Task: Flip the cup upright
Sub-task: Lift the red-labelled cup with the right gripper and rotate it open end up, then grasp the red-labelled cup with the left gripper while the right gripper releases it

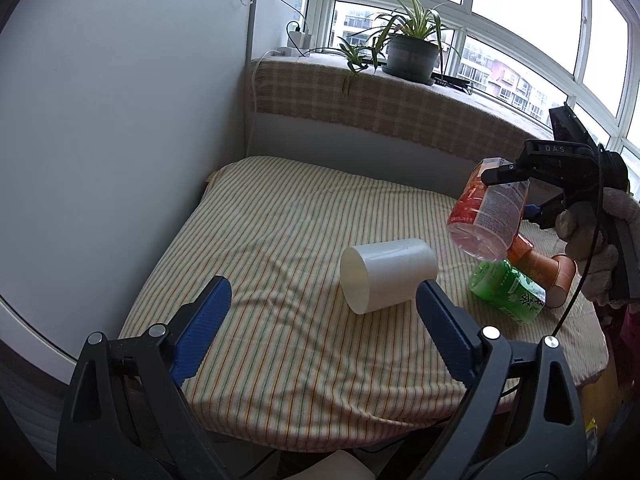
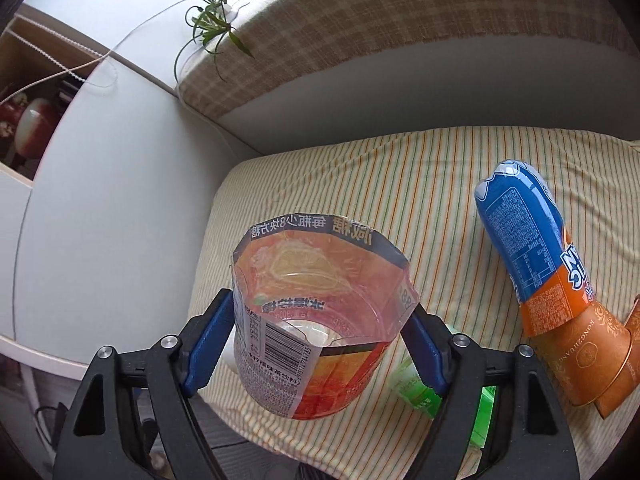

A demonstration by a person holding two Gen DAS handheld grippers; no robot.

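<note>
A white cup (image 1: 388, 274) lies on its side on the striped cloth (image 1: 280, 240), its flat end facing me. My left gripper (image 1: 322, 296) is open just in front of it, with the cup's right side near the right finger. My right gripper (image 2: 320, 320) is shut on a cut-off clear orange-labelled cup (image 2: 316, 320), held in the air above the cloth with its open mouth facing away. In the left wrist view this cup (image 1: 488, 216) hangs tilted at the right, gripped by the right gripper (image 1: 500, 174).
A green cup (image 1: 508, 292) and brown paper cups (image 1: 560, 276) lie at the right. A blue-and-orange cut bottle (image 2: 528, 240) lies nested into brown cups (image 2: 592, 356). A white panel (image 1: 120, 140) stands on the left; a windowsill with a potted plant (image 1: 412, 52) is behind.
</note>
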